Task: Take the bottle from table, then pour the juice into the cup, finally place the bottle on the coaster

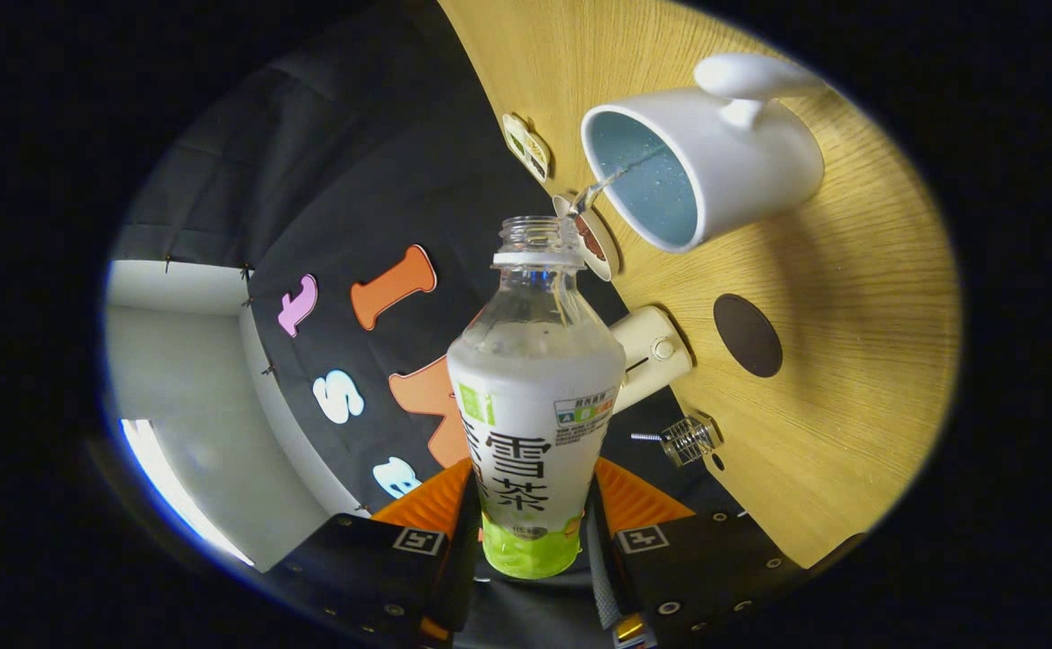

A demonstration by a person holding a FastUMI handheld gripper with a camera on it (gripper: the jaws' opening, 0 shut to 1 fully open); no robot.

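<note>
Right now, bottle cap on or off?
Off. The bottle, clamped in the tool, has a bare threaded neck, with liquid streaming into the cup.

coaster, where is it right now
In the gripper view the coaster lies flat on the table, beyond the fingers and right of the bottle, just below the cup and apart from it.

A light wood-grain bench [850, 342] meets black cloth wall [345, 171]; beyond, a pale wall [174, 361] with a bright strip of light [165, 491].
</note>
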